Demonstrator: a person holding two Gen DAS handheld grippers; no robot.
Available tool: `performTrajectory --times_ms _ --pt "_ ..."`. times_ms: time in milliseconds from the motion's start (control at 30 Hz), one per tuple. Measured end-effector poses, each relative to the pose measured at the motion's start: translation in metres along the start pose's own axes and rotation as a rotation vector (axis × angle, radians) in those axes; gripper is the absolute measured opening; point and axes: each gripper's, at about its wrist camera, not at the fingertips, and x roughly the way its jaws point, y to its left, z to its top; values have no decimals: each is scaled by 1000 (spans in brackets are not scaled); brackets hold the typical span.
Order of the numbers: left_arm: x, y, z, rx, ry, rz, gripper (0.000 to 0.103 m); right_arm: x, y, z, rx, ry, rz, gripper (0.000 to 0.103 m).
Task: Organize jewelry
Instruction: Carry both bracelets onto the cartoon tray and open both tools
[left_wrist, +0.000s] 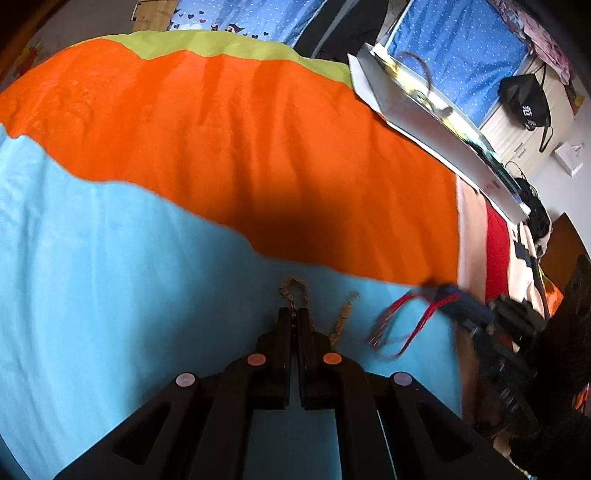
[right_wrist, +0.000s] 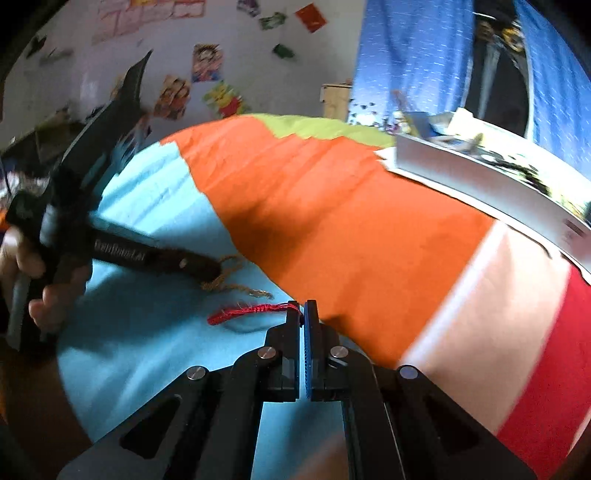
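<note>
My left gripper (left_wrist: 294, 314) is shut on a brown braided cord bracelet (left_wrist: 295, 291) that lies on the blue part of the blanket; it also shows in the right wrist view (right_wrist: 231, 282), pinched by the left gripper (right_wrist: 212, 269). My right gripper (right_wrist: 303, 310) is shut on a red braided cord bracelet (right_wrist: 243, 312), which trails left just above the blue fabric. In the left wrist view the right gripper (left_wrist: 454, 295) is blurred at the right, with the red bracelet (left_wrist: 402, 325) hanging from it.
A blanket with blue (left_wrist: 110, 277), orange (left_wrist: 240, 140), green, pink and red patches covers the surface. A white open box (right_wrist: 461, 173) with a colourful lid stands at the far right (left_wrist: 424, 122). A wall with posters (right_wrist: 207, 62) and blue curtains (right_wrist: 406, 55) lie beyond.
</note>
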Motion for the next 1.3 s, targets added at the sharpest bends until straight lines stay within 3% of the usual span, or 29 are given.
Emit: performTrajectory --times_ms 167,367,533,733,967,1133,1300 --pt "-12 -35 -12 58 12 5 3 -31 -25 -3 60 -10 -20 2" --pt "-31 -82 5 130 -7 -27 3 -68 -55 9 92 -50 -61 2" --pt "-44 -140 52 187 -39 -72 3 -99 -86 28 118 -103 -100 2" --pt "-49 -216 124 269 -138 -133 3 -129 -139 73 151 -170 -168 2" --pt "-7 -273 177 308 -187 -180 3 -125 -218 107 244 -175 -296 2" --pt "41 -280 185 274 -165 -175 3 -104 -253 94 317 -134 -390 2" --pt "73 -284 170 278 -105 -153 3 -85 -265 73 336 -52 -409 2"
